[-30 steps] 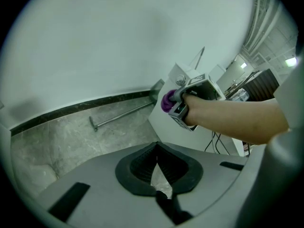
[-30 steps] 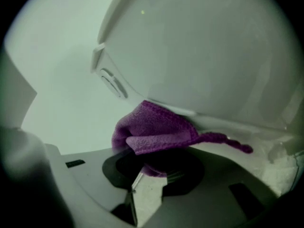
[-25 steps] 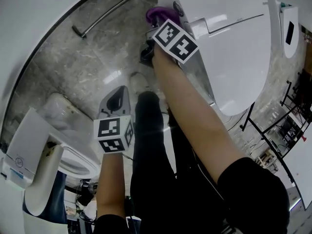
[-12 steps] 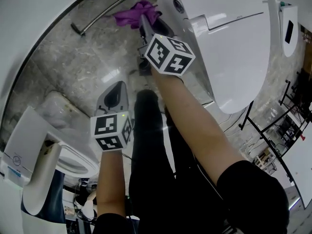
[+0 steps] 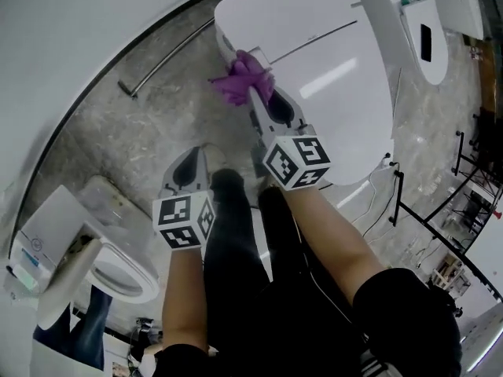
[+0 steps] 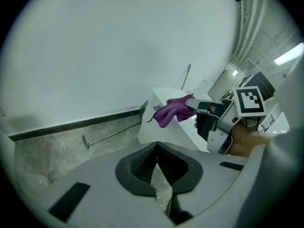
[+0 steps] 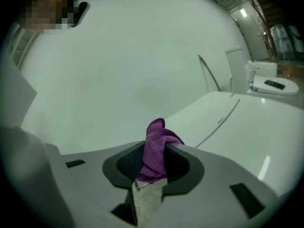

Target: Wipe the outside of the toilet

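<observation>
The right gripper (image 5: 254,94) has its jaws clamped on a purple cloth (image 5: 245,77), which sits at the rear corner of the white toilet (image 5: 338,77), beside its closed lid. The left gripper (image 5: 192,157) hangs over the grey floor (image 5: 134,140), jaws together and empty. The small print on the lid is too small to read.

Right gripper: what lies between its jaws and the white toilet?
Only the bunched purple cloth, clamped in the right gripper, at the rear corner of the white toilet; both the right gripper view and head view show it.
</observation>
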Demonstrator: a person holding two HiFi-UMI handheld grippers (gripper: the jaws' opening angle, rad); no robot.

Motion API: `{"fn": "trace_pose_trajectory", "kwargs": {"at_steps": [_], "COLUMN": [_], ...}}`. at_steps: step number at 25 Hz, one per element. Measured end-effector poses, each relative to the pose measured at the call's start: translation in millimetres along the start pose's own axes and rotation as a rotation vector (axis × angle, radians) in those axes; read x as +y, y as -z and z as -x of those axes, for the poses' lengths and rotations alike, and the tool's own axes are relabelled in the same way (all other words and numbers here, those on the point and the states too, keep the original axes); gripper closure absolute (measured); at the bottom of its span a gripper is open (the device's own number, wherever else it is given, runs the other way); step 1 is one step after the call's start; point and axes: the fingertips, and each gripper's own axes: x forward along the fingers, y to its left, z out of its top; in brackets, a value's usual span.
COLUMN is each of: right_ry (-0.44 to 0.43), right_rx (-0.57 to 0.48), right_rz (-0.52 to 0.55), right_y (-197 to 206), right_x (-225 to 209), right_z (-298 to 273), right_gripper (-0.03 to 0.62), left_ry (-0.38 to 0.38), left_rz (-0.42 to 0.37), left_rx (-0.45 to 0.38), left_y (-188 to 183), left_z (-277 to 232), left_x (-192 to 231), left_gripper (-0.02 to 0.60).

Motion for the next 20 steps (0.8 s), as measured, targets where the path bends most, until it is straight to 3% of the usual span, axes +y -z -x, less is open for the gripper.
{"fn": "trace_pose_trajectory", "kwargs": {"at_steps": [5, 9, 16, 20], "right_ry": [0.057, 0.152, 0.136, 0.126], "right_rx": [-0.103, -0.147, -0.246, -0.301], "right_rz": [0.065, 0.036, 0.048, 0.007], "right_y": [-73.5, -129.8, -218.2, -322.0], "right_x": [-23.2, -53.0, -61.1, -35.6], "right_z": [107.1, 191.0, 323.1, 398.5], "right_gripper": [0.490, 0.490, 0.490, 0.490], "left_ry": [0.014, 0.024, 0.044, 0.023], "left_rz": [-0.061, -0.092, -0.144, -0.197], "left_rx": [-0.052, -0.118, -0.196, -0.261], "left_y": [-23.0, -55.0, -96.7, -170.2], "left_z": [35.9, 67.0, 139.3, 230.3], "left_x": [-87.4, -174.4, -322.8, -406.2], "left_gripper": [0.572, 0.572, 0.572, 0.572]}}
